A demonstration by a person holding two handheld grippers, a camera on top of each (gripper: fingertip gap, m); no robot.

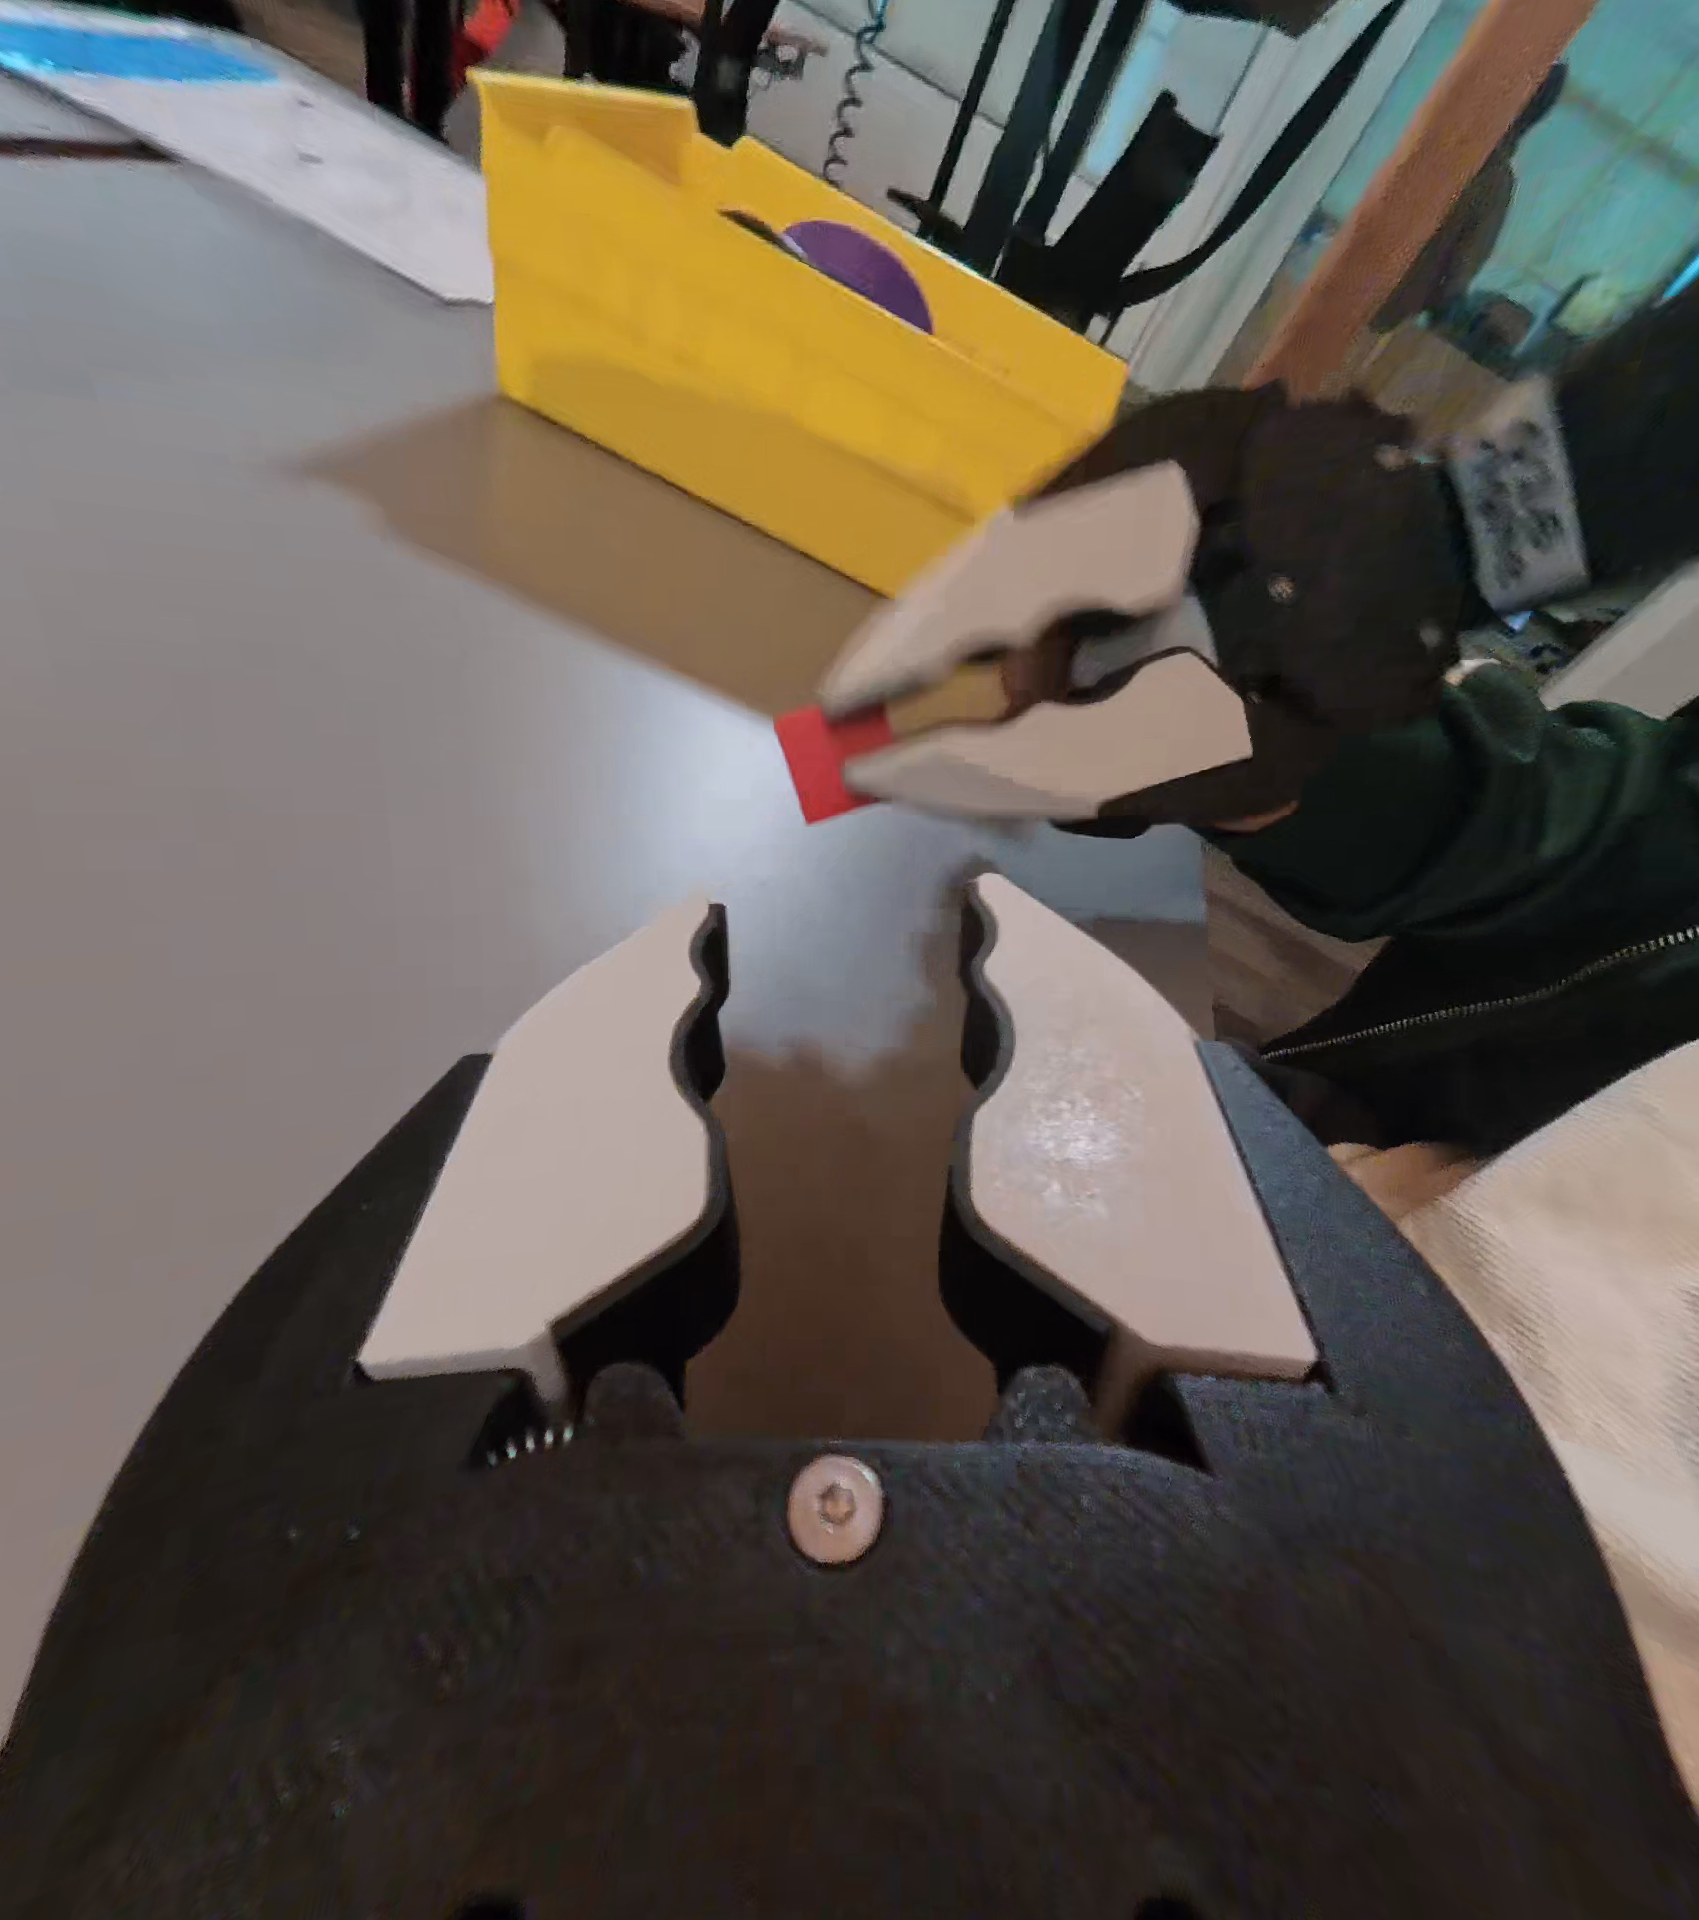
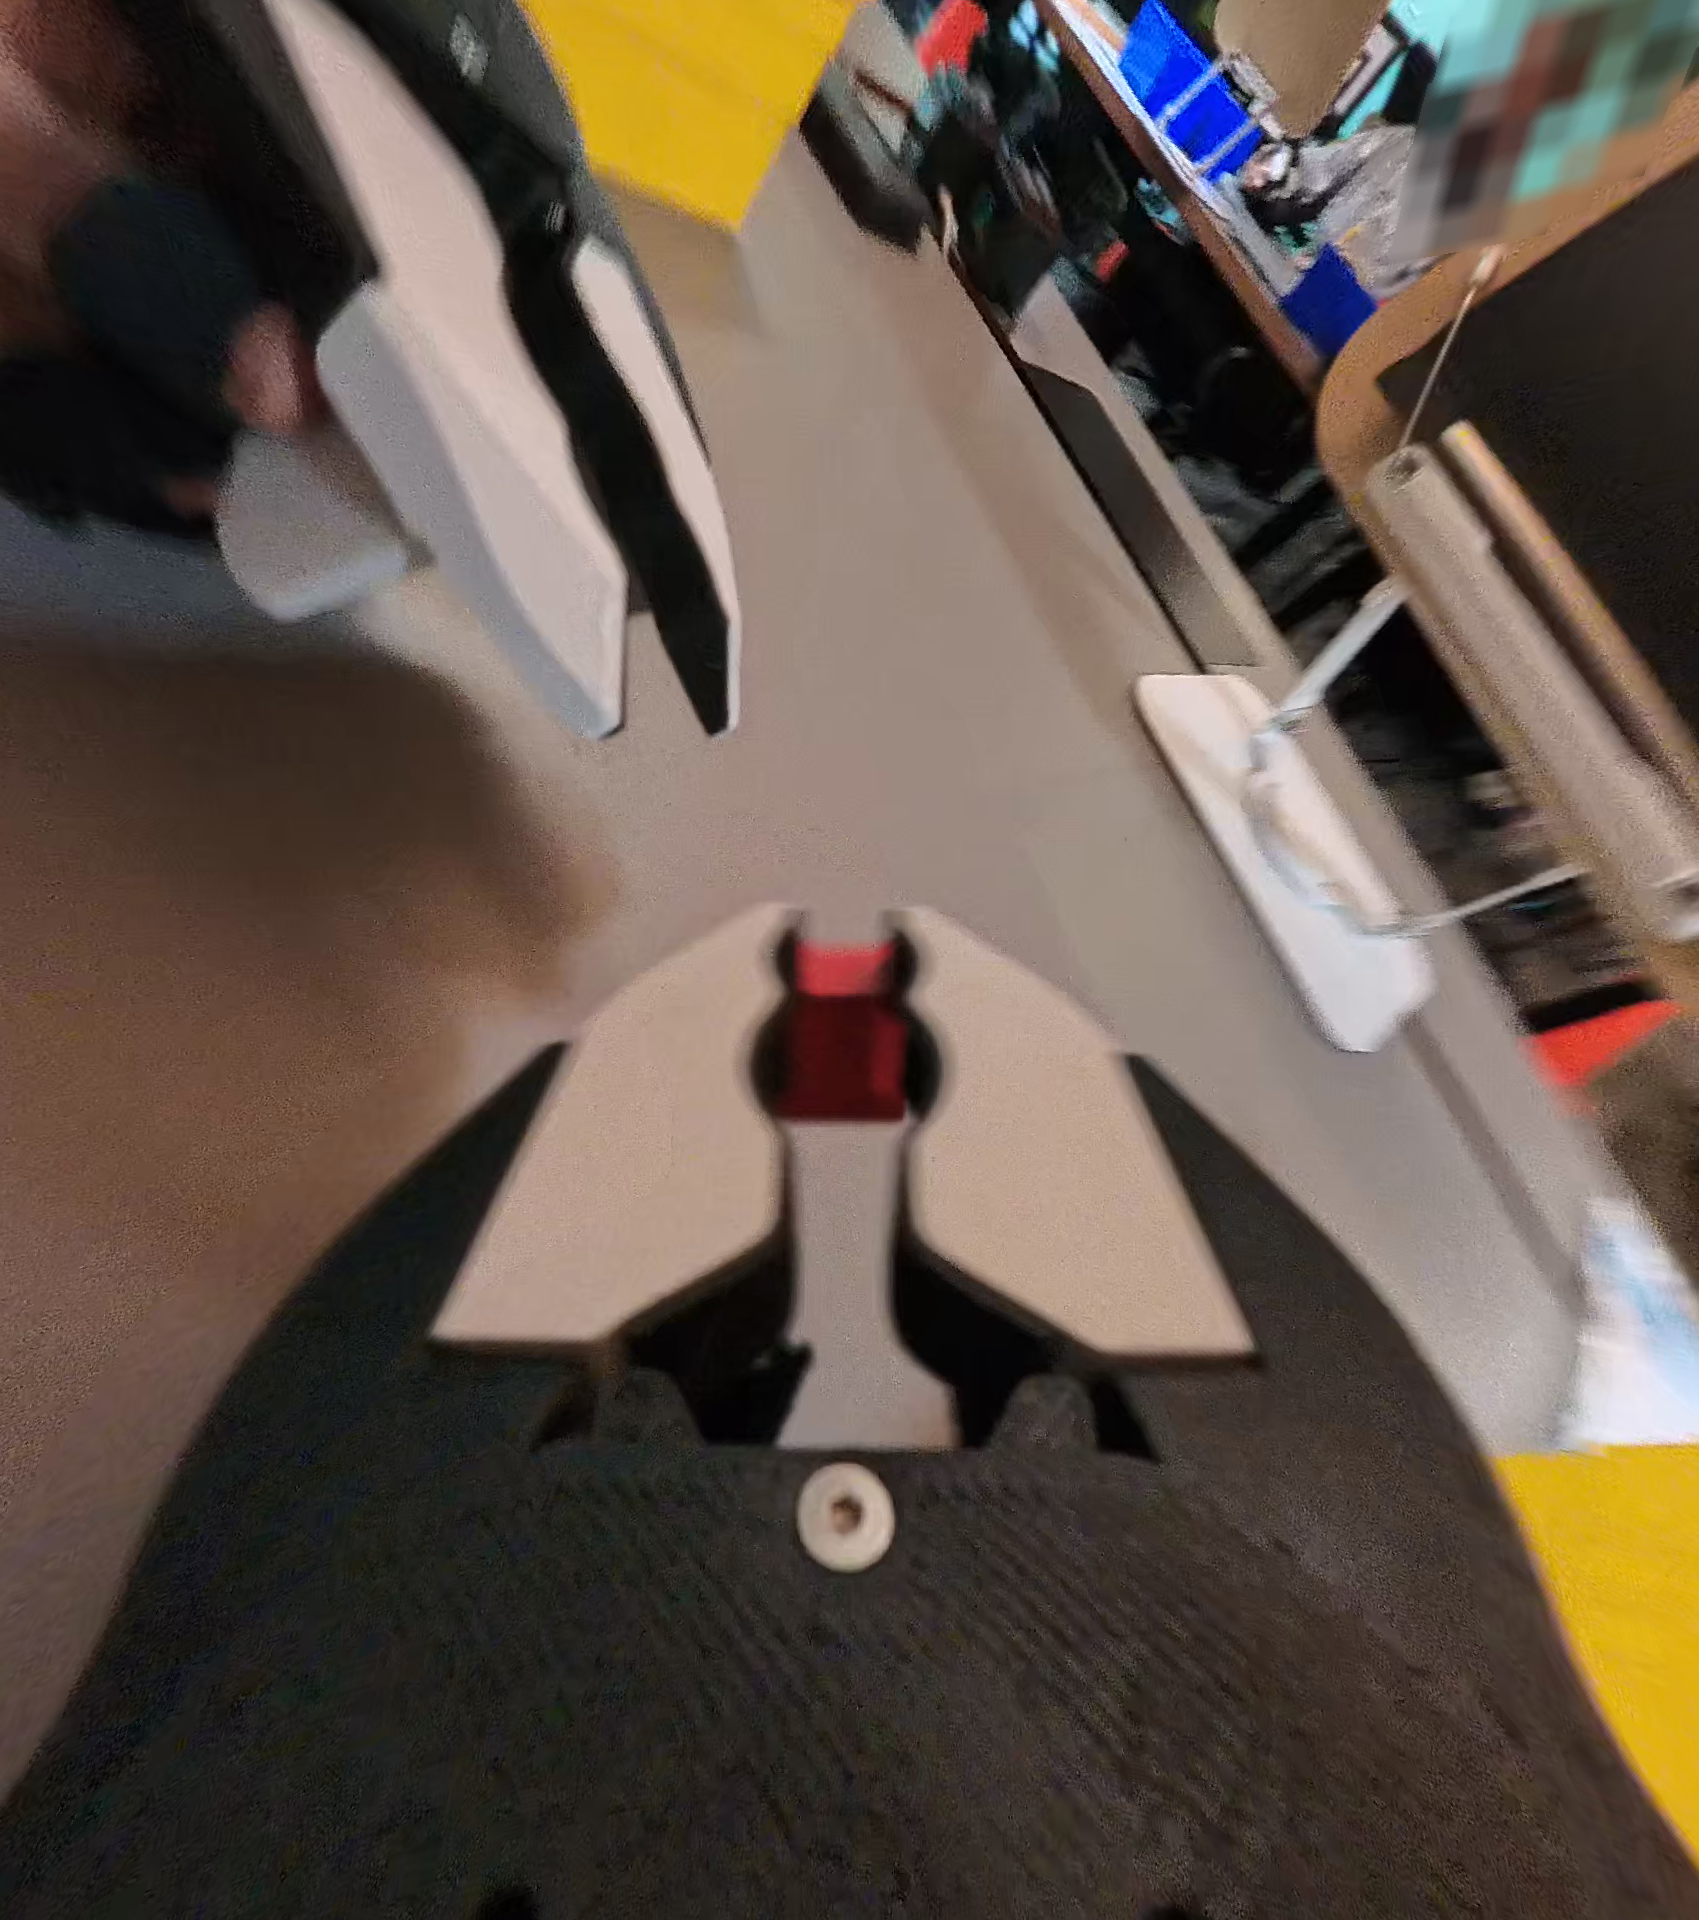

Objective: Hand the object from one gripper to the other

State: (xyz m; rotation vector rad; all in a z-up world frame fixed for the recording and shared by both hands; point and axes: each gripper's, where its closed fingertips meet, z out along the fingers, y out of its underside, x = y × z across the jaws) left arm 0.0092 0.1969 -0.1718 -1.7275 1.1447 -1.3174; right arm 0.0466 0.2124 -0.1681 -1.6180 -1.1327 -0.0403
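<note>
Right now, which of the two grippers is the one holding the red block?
The right gripper: its fingers are shut on the red block, which sticks out past the tips. The left gripper is open, with nothing between its fingers.

right claw [image 2: 840,925] clamps red block [image 2: 840,1049] | left claw [image 2: 663,727] gapped, apart | grey table [image 2: 876,644]
</note>
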